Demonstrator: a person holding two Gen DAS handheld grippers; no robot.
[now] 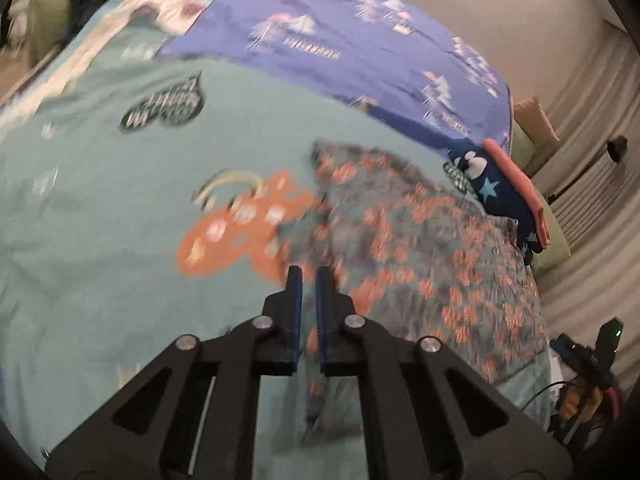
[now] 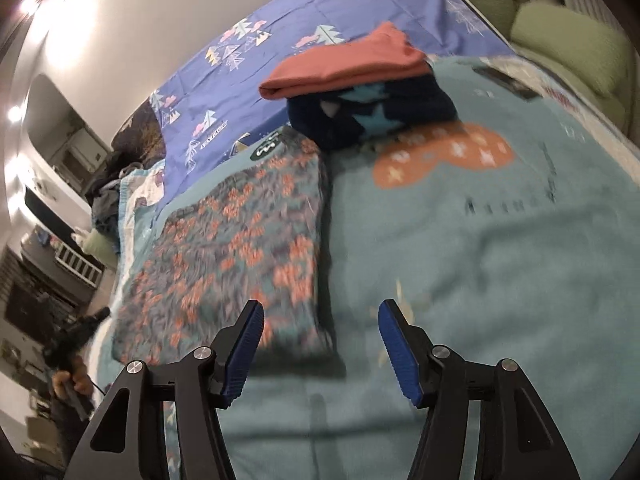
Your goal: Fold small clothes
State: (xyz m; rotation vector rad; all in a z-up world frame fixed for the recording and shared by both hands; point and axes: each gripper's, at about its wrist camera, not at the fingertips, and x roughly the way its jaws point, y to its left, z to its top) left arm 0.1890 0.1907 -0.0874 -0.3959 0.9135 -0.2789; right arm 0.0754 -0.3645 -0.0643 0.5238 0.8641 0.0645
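Left gripper [image 1: 308, 276] fingers pinched nearly together, only a thin slit between the blue pads, nothing visibly caught in them; tips hang over the near edge of the floral garment [image 1: 420, 264], contact unclear through blur. Right gripper [image 2: 322, 320] fingers spread wide, nothing between them, hovering above the teal bedspread [image 2: 500, 260] with the floral garment's near right corner just under the left finger [image 2: 250, 332]. Floral garment, grey-teal with orange flowers, lies folded flat as a rough rectangle on the bedspread, on the bed. Beside it an orange printed shape [image 2: 444, 154] on the bedspread itself. Further back, just past the garment's far corner, a stack: dark navy star-print folded piece [image 2: 372, 120] with a salmon folded piece [image 2: 344, 66] lying on top, touching. Behind that, a purple-blue sheet [image 2: 248, 68] with tree prints covers the far part of the bed. Green cushions [image 2: 568, 44] at far right beyond the bed edge. In the right wrist view, at left edge, a hand [image 2: 70, 380] grips the other tool's handle. Heavy motion blur throughout.
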